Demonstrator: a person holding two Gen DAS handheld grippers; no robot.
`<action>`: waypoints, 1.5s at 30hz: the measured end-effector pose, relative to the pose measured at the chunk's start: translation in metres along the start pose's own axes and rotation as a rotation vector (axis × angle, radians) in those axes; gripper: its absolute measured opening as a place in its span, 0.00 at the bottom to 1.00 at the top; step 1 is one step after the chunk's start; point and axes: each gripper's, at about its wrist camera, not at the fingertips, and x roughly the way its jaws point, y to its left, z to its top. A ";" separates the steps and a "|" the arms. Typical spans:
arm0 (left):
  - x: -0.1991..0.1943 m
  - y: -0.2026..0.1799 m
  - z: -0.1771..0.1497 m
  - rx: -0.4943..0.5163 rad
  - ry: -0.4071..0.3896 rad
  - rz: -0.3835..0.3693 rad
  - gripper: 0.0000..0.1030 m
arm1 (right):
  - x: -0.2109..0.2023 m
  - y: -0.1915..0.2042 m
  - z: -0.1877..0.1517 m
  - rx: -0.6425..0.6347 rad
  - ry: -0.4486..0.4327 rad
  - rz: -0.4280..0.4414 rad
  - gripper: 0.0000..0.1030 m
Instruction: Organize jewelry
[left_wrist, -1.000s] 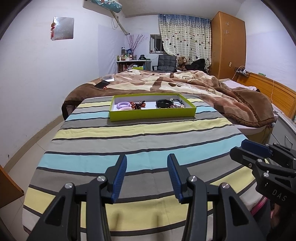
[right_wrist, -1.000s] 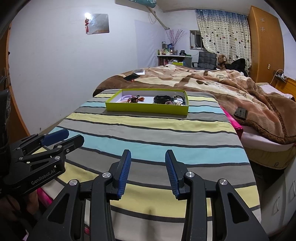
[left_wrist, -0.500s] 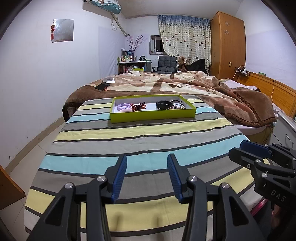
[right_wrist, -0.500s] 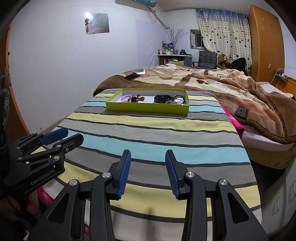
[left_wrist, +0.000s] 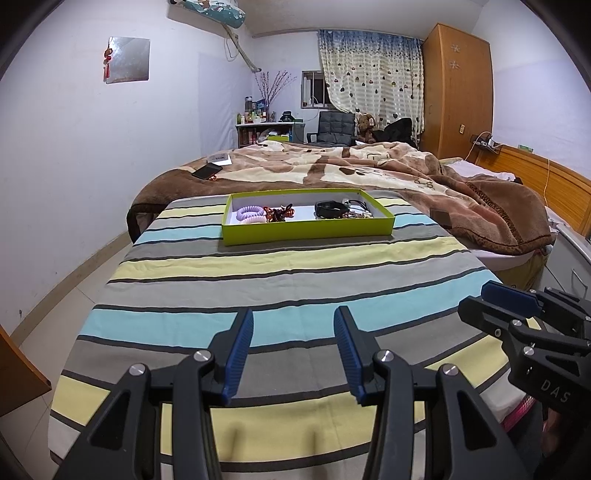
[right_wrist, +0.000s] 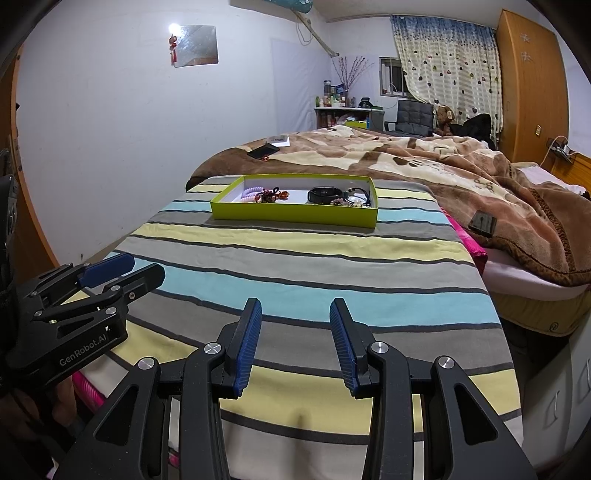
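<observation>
A shallow lime-green tray sits at the far end of the striped cloth. Inside lie a lilac coil bracelet, a red-brown beaded piece, a black band and small beaded items at its right end. My left gripper hovers open over the near stripes, far short of the tray, nothing between its blue pads. My right gripper is likewise open and holds nothing. Each gripper shows at the edge of the other's view.
The striped cloth covers a table that drops off at its near and side edges. Behind lies a bed with a brown blanket, a phone and a small dark item on it. A wardrobe stands far right.
Both views have crept slightly forward toward the tray. Both grippers stay open and the tray's contents have not moved.
</observation>
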 end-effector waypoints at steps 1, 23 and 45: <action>0.000 -0.001 0.000 0.001 -0.001 0.000 0.46 | 0.000 0.000 0.000 0.001 0.000 0.001 0.38; 0.001 0.005 -0.001 -0.003 0.004 -0.003 0.46 | 0.003 0.000 0.000 0.002 0.004 0.004 0.38; 0.005 0.000 -0.008 0.000 0.028 0.021 0.46 | 0.003 0.001 0.000 0.003 0.009 0.007 0.38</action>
